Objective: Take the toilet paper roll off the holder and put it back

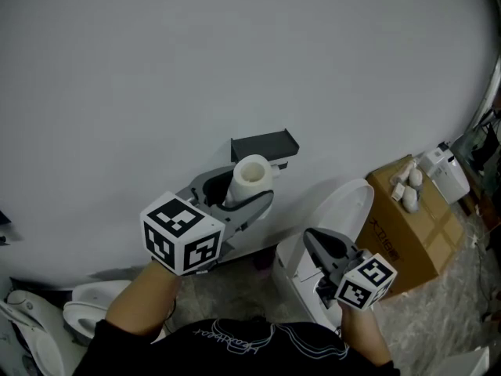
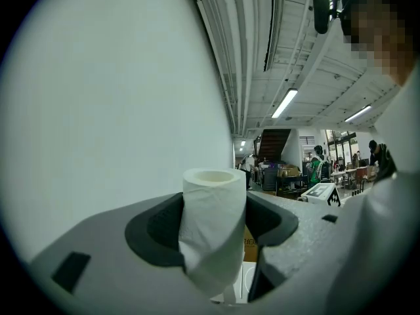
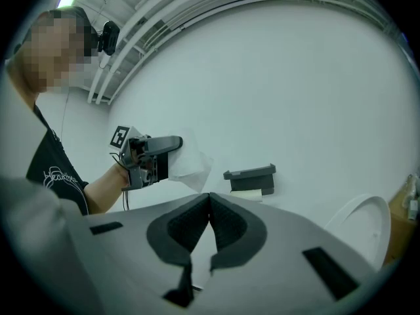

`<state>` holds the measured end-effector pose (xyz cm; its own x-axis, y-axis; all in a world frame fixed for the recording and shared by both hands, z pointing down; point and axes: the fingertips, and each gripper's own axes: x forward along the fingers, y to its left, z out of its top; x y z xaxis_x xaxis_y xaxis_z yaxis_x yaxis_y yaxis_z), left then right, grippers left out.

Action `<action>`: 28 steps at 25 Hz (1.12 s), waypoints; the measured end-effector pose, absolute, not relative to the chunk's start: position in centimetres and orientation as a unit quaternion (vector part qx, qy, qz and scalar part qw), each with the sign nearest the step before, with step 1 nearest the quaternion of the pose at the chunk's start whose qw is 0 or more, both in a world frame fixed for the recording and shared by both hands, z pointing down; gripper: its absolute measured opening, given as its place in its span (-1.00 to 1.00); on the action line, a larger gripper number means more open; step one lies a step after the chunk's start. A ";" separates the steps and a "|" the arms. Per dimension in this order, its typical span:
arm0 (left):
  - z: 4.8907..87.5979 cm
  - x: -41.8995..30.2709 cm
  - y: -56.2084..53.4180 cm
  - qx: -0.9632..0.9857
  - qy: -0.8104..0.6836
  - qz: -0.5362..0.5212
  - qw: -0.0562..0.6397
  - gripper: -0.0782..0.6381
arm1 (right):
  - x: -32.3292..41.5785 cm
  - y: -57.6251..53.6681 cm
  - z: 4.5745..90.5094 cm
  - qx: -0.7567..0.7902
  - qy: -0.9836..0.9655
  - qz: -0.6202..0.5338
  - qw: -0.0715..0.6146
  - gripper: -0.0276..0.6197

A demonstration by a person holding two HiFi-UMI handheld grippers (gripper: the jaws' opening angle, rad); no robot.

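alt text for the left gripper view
A white toilet paper roll stands upright, clamped between the grey left gripper's black-padded jaws, a loose sheet hanging down. Plain white wall fills the left; a lit hall with distant people lies right.

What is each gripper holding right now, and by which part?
The left gripper clamps the toilet paper roll by its curved sides, roll upright. The right gripper is shut and empty.
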<state>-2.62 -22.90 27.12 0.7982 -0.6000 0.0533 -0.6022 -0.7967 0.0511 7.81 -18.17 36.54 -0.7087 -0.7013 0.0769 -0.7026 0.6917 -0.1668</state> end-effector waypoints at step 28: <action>37.2 -5.0 -18.4 0.929 -0.354 0.053 0.098 0.00 | 6.1 -14.4 37.5 0.377 -0.921 0.095 0.003 -0.90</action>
